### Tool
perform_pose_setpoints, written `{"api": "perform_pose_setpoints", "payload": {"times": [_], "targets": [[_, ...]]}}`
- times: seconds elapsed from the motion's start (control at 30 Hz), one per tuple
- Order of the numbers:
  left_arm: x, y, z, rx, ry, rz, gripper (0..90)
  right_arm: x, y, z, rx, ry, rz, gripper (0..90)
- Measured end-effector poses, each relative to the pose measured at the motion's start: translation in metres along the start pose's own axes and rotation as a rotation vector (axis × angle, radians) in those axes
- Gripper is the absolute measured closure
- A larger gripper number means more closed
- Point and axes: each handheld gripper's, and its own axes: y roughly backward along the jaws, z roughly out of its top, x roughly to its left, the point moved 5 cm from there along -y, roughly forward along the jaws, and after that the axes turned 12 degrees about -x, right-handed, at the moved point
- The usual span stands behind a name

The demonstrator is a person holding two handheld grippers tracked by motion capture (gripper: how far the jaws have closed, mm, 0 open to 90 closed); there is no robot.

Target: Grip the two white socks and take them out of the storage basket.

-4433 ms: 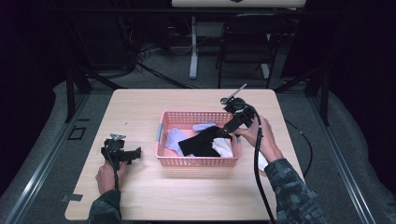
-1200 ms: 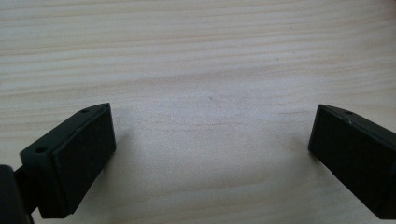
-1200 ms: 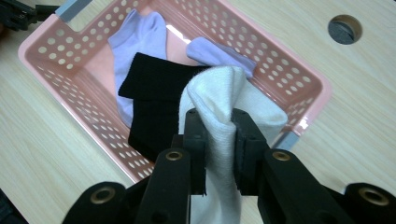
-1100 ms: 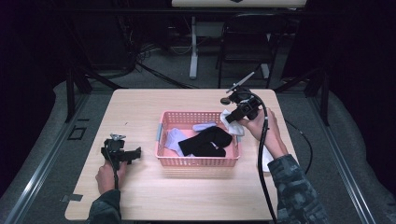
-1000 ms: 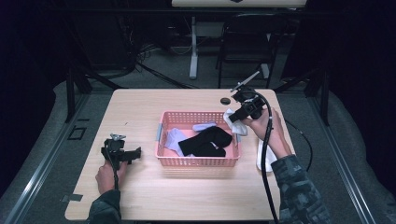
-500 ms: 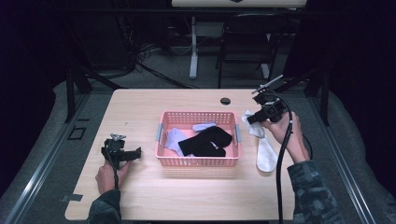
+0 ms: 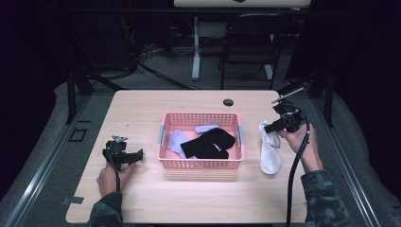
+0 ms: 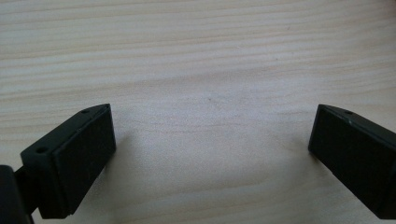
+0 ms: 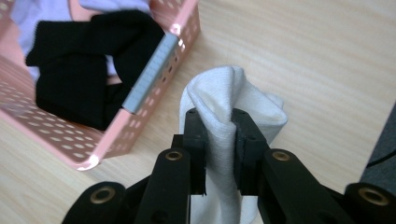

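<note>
the right gripper is clamped on a white knitted cotton sock, and it has carried this sock out of the pink perforated plastic basket to the bare pale wooden table just right of the basket. a few seconds ago the same gripper was reaching inside the basket; half a second ago the sock was hanging a little higher. now its lower end lies on the wood, while the upper end is pinched and lifted. i judge that the job is to empty the basket piece by piece, and that this piece is almost placed; opening the jaws would finish it.

the left gripper has not moved; it rests on the table left of the basket with jaws wide apart and empty.

the high view shows the whole layout, with a black fabric garment and a pale lilac cloth inside the basket. the right gripper view shows the white fold squeezed between both jaws, which the high view is too small to confirm.
</note>
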Motion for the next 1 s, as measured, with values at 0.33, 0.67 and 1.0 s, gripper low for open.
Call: {"api": "perform_pose_setpoints", "payload": {"times": [0.33,0.67,1.0], "targets": [[0.000,0.000,0.000,0.005,0.004,-0.005,0.6,-0.009,-0.049,-0.030,0.072,-0.043,-0.008,77.5],[0.000,0.000,0.000,0.004,0.001,-0.013,0.6,-0.013,-0.078,-0.040,0.105,-0.062,-0.012,68.0],[0.000,0.000,0.000,0.004,0.002,-0.013,0.6,-0.009,-0.061,-0.037,0.009,-0.073,0.012,27.3]]}}
